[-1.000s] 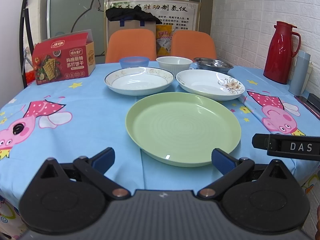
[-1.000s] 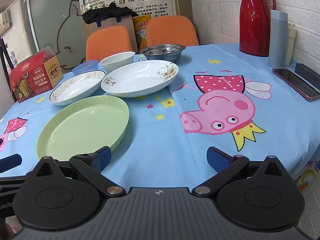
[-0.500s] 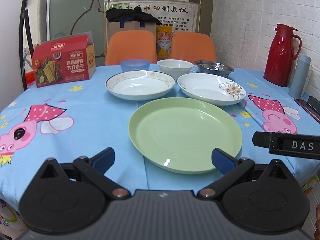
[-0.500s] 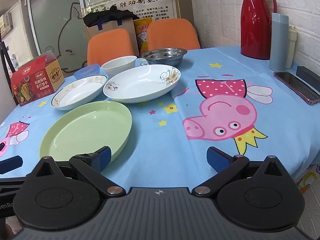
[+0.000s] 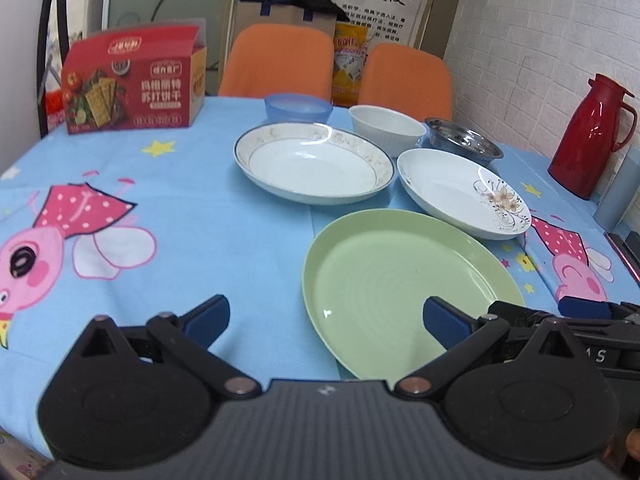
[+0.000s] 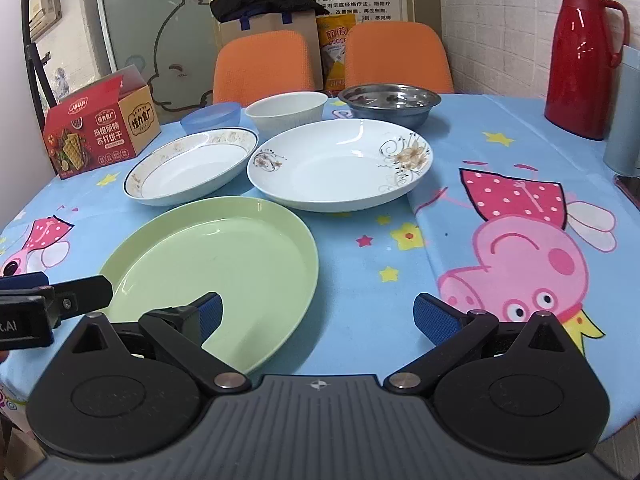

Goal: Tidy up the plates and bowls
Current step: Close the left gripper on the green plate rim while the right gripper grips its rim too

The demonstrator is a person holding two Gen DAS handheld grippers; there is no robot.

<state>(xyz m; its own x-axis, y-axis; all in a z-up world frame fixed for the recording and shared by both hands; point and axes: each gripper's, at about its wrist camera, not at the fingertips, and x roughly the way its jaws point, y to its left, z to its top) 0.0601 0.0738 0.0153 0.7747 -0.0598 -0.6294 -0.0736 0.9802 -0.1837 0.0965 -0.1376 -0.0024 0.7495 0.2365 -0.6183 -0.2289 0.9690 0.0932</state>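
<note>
Left gripper (image 5: 326, 320) and right gripper (image 6: 318, 312), fingers wide apart.

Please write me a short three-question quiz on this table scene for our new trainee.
1. True or false: the round pale green plastic plate is stacked on the white floral-patterned ceramic plate.
2. Which bowl stands nearest the tall red thermos jug? A) translucent blue plastic bowl B) white ribbed ceramic bowl C) shiny stainless steel bowl
3. Fill in: the left gripper and right gripper are both ____.

Key: 1 false; 2 C; 3 open.
</note>
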